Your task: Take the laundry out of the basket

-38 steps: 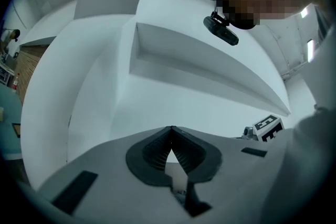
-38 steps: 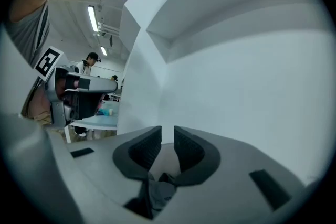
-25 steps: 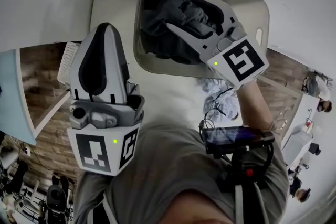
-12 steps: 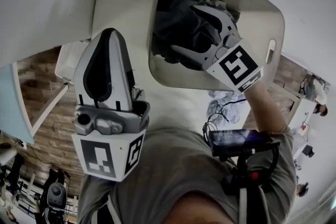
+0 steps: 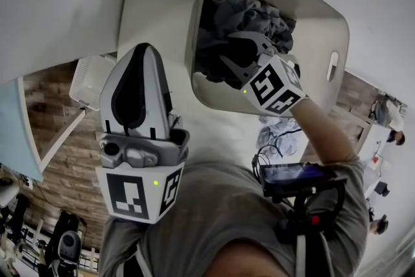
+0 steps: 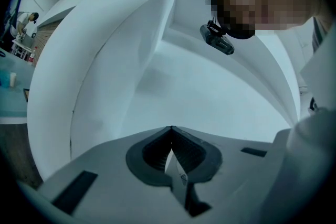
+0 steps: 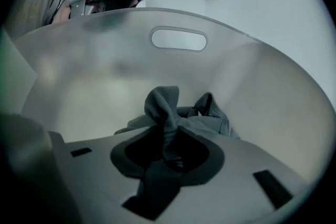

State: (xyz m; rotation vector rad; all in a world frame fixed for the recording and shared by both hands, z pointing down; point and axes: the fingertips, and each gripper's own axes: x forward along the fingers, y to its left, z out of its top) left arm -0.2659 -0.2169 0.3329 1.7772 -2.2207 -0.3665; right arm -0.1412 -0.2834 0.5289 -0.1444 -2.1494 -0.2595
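Note:
A beige laundry basket (image 5: 324, 16) stands tipped on the white surface, with dark grey laundry (image 5: 243, 13) piled inside. My right gripper (image 5: 227, 48) reaches into the basket, and its jaws are closing on a bunched fold of a grey garment (image 7: 163, 105). In the right gripper view that fold stands up pinched between the jaws of the right gripper (image 7: 167, 136), in front of the basket wall (image 7: 105, 76) and its handle slot (image 7: 178, 39). My left gripper (image 5: 144, 52) hovers left of the basket, shut and empty. In its own view the left gripper (image 6: 171, 129) points at white surfaces only.
A white slatted crate (image 5: 87, 78) sits at the left edge of the white surface (image 5: 149, 10). A pale bluish cloth (image 5: 275, 130) lies below the basket. A phone on a chest rig (image 5: 295, 175) is near my right forearm. Wood floor shows at the left.
The right gripper went deeper into the basket, spread its jaws over the pile, then drew them together around a grey fold. The left gripper stayed shut and hardly moved.

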